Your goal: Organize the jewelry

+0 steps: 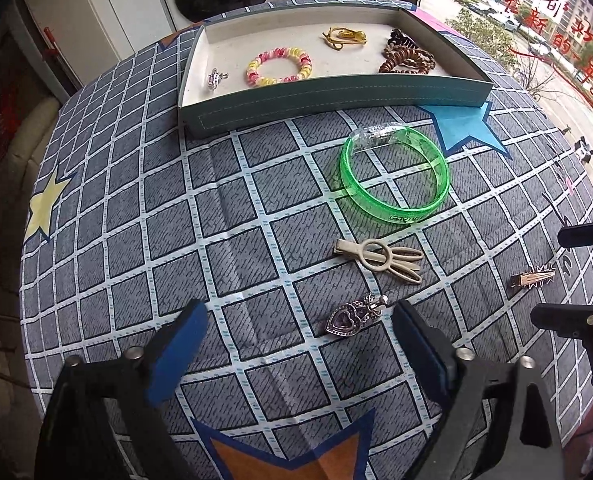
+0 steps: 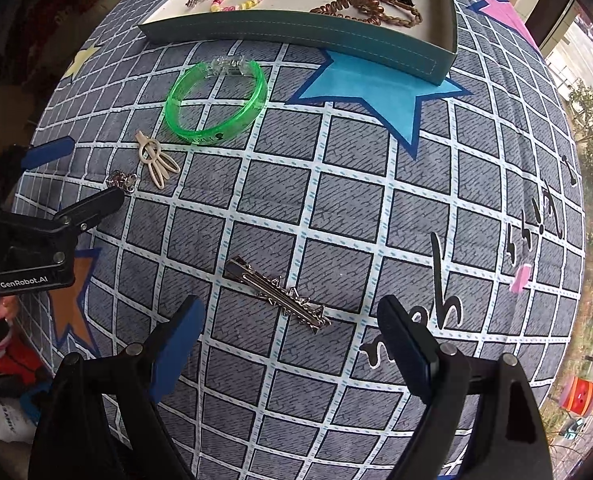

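My left gripper (image 1: pixel 296 318) is open, pointing steeply down at the checked cloth. A silver heart-stone charm (image 1: pixel 352 316) lies between its blue pads, nearer the right one and untouched. My right gripper (image 2: pixel 290 308) is also open, straight above a silver spiky hair clip (image 2: pixel 276 292) that lies flat between its fingers. A beige clip (image 1: pixel 380 260) and a green bangle (image 1: pixel 394 174) with a clear clip on its rim lie further back. The teal tray (image 1: pixel 336 96) holds a bead bracelet (image 1: pixel 278 66), a yellow tie, brown coil ties, a black claw clip and a small silver charm.
The round table wears a grey checked cloth with blue, orange and yellow stars. The right gripper (image 1: pixel 548 276) shows at the left view's right edge, the left gripper (image 2: pixel 96 170) at the right view's left edge. A window lies to the right, white cabinets behind.
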`<state>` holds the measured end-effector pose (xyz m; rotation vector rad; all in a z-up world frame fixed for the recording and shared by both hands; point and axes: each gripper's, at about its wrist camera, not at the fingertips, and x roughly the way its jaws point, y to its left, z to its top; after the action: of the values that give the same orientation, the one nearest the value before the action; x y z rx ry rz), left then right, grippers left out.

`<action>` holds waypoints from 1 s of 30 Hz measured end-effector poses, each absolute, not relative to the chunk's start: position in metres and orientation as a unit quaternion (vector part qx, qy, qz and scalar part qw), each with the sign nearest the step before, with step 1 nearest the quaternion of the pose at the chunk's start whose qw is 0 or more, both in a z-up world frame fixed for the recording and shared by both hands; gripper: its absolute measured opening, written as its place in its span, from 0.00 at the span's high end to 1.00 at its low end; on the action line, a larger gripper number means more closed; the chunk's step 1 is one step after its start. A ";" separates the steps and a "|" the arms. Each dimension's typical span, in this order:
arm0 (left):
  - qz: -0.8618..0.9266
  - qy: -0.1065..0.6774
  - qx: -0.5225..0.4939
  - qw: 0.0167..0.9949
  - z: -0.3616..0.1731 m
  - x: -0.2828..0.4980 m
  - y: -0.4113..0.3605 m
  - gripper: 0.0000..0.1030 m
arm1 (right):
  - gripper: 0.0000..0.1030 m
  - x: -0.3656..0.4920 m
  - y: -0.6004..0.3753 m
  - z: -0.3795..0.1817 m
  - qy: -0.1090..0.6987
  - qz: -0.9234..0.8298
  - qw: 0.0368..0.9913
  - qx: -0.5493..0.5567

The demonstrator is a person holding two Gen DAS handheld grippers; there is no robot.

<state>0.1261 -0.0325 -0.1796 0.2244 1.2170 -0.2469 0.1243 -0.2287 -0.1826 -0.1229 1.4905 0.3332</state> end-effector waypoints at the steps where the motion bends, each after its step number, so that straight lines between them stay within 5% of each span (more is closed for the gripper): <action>1: -0.117 0.572 0.106 0.805 -0.182 0.127 -0.033 0.06 | 0.13 0.124 -0.228 -0.183 0.674 0.151 0.721 -0.059; 11: -0.142 0.575 0.095 0.800 -0.185 0.128 -0.042 0.36 | 0.30 0.126 -0.206 -0.191 0.660 0.142 0.734 -0.079; 18: -0.137 0.575 0.087 0.802 -0.183 0.131 -0.046 0.58 | 0.57 0.130 -0.183 -0.193 0.651 0.125 0.742 -0.104; 20: -0.133 0.575 0.082 0.803 -0.182 0.133 -0.044 0.75 | 0.62 0.130 -0.181 -0.192 0.650 0.122 0.743 -0.103; 23: -0.127 0.577 0.068 0.804 -0.181 0.129 -0.041 0.76 | 0.80 0.131 -0.187 -0.191 0.649 0.117 0.746 -0.098; 30: -0.111 0.585 0.020 0.803 -0.177 0.129 -0.025 0.76 | 0.82 0.143 -0.214 -0.190 0.657 0.112 0.745 -0.040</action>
<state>0.1285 -0.0253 -0.1767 0.0420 1.2535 -0.2371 0.1430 -0.2136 -0.1901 -0.0879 1.4384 0.2445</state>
